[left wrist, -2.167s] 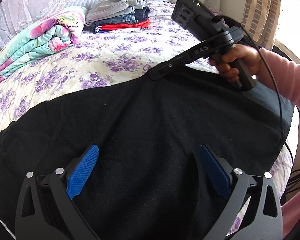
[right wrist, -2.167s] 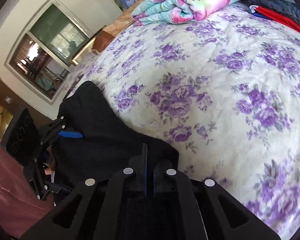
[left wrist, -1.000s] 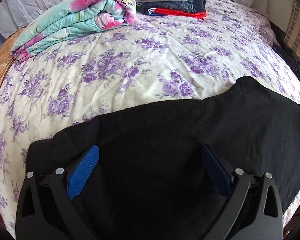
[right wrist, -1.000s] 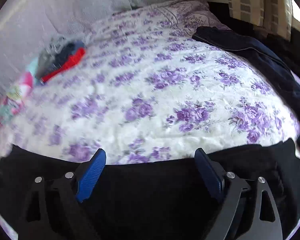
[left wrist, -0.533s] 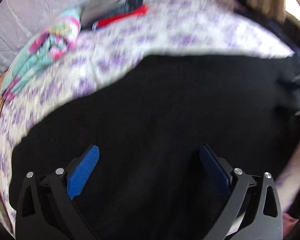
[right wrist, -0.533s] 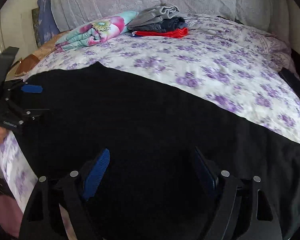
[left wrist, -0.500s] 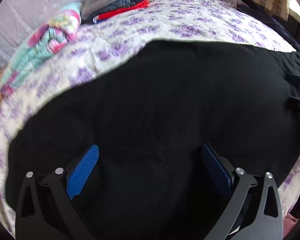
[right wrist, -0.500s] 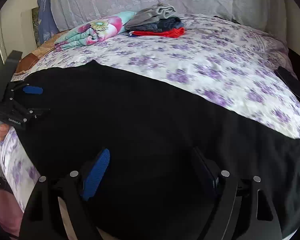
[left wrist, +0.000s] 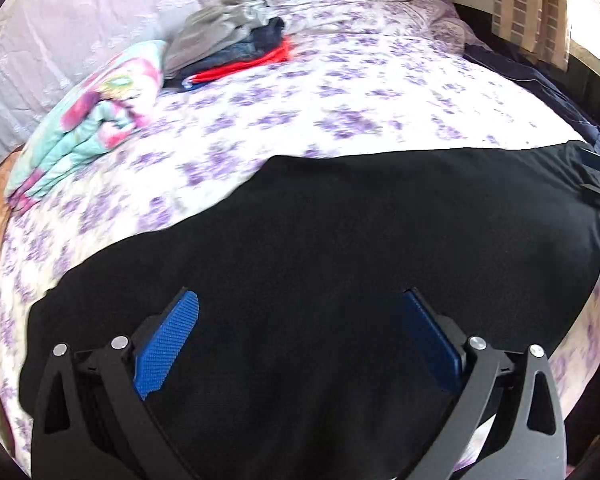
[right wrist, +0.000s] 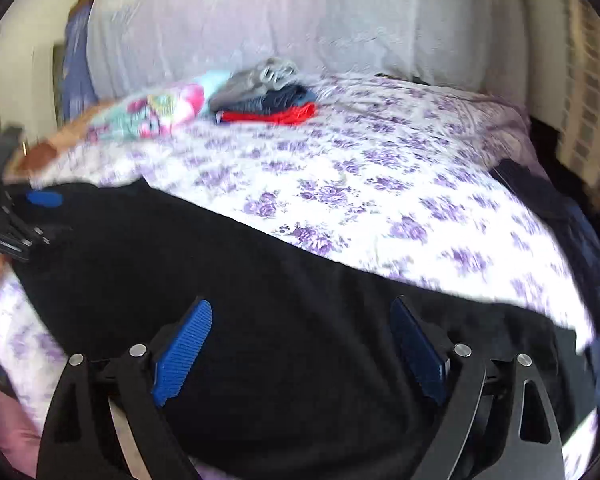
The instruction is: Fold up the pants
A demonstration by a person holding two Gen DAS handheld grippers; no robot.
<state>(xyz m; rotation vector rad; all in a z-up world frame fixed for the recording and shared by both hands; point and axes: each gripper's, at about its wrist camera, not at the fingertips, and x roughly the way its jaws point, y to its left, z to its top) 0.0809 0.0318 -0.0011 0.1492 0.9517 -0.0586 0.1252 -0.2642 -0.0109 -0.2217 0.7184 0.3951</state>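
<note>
Gaping left claw [left wrist: 298, 344], right claw [right wrist: 300, 348], pants [left wrist: 340, 260] beneath

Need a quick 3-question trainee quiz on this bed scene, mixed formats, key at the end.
1. True or false: the black fabric pants lie spread on the purple-flowered bedspread.
2. The red garment in the folded clothes stack sits: A top, B bottom, C middle?
3. Fill in: the left gripper and right gripper both stand ____, holding nothing.

Key: 1 true; 2 B; 3 open.
</note>
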